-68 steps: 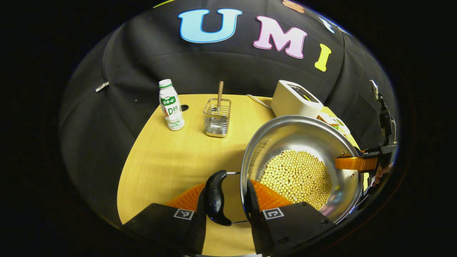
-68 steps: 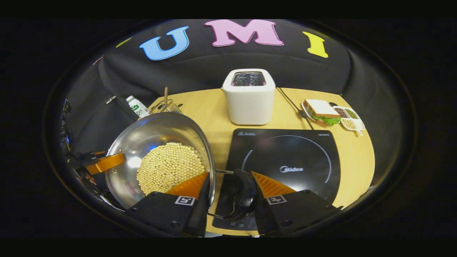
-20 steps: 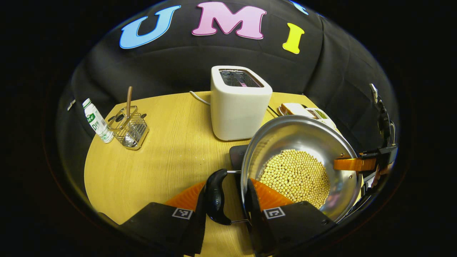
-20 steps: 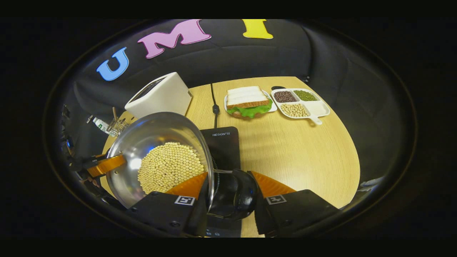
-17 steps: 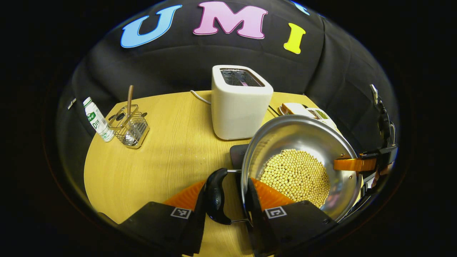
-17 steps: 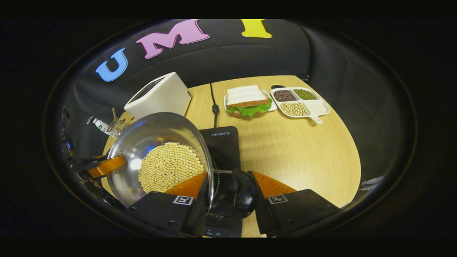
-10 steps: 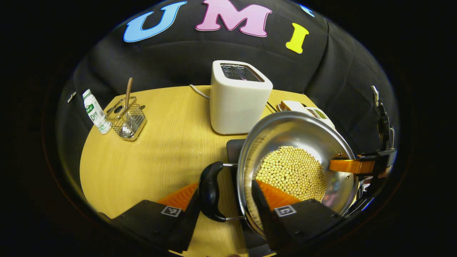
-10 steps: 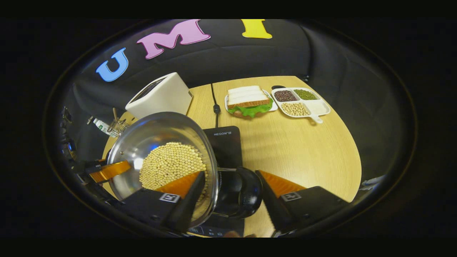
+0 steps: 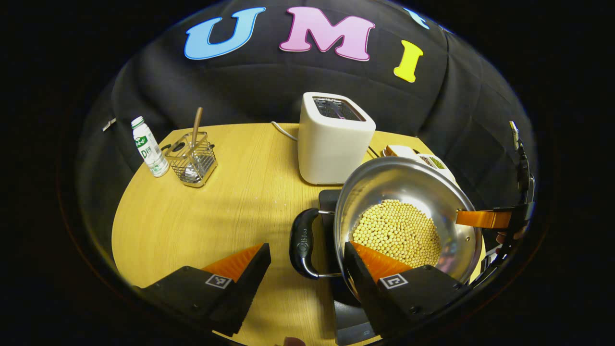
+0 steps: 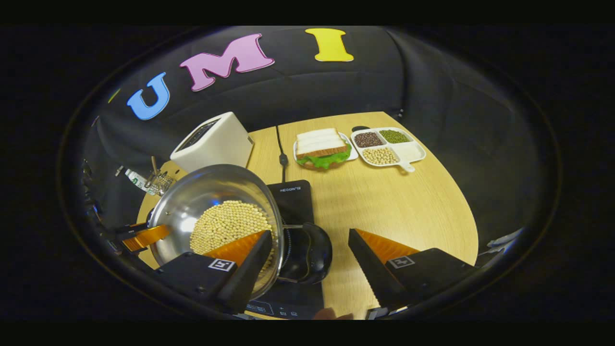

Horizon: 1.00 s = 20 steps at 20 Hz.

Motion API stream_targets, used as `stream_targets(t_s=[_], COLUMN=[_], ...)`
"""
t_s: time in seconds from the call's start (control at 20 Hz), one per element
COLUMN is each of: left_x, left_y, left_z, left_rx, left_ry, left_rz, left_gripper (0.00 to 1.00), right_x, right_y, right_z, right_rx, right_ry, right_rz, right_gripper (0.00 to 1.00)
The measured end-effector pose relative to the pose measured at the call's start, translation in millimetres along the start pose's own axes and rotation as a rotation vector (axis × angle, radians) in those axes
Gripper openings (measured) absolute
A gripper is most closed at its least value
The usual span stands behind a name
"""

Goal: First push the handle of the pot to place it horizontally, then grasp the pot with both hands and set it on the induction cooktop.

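A round wooden table [image 9: 216, 211] stands before black cloth. In the left gripper view, the pot [image 9: 408, 192] of beans sits on the cooktop [image 9: 326, 202] at 4 o'clock, toaster [image 9: 334, 137] behind. The left gripper [image 9: 307, 254] gapes wide around the pot's handle [image 9: 301, 242], touching nothing. In the right gripper view, the right gripper [image 10: 310, 242] is likewise spread, the pot at 8 o'clock.
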State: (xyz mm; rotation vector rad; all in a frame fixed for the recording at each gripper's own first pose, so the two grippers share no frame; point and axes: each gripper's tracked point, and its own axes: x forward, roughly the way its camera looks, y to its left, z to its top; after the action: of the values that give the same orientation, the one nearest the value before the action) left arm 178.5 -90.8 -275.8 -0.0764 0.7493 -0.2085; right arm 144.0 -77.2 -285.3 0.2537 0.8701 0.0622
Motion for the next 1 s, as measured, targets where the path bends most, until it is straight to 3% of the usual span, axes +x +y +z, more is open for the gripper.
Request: stream_targets(t_s=[0.5,0.8,1.0], left_x=[-90.9,-173.0,-222.0], left_y=[-17.3,-24.1,-14.3], left_z=[33.1,66.9,88.6], left_rx=[-0.012,-0.095,-0.08], left_ry=[-0.226,-0.393,-0.512], left_rz=[0.003,0.004,0.036], left_gripper=[0.94,0.95,0.95], right_x=[-100.2,-179.8,-231.0], right_y=[17.3,41.8,62.7], right_z=[35.3,68.7,88.1], right_rx=[-0.099,-0.162,-0.194], right_ry=[-0.275,-0.465,-0.594], right_rz=[-0.014,0.003,0.023], right_gripper=[0.99,0.99,0.98])
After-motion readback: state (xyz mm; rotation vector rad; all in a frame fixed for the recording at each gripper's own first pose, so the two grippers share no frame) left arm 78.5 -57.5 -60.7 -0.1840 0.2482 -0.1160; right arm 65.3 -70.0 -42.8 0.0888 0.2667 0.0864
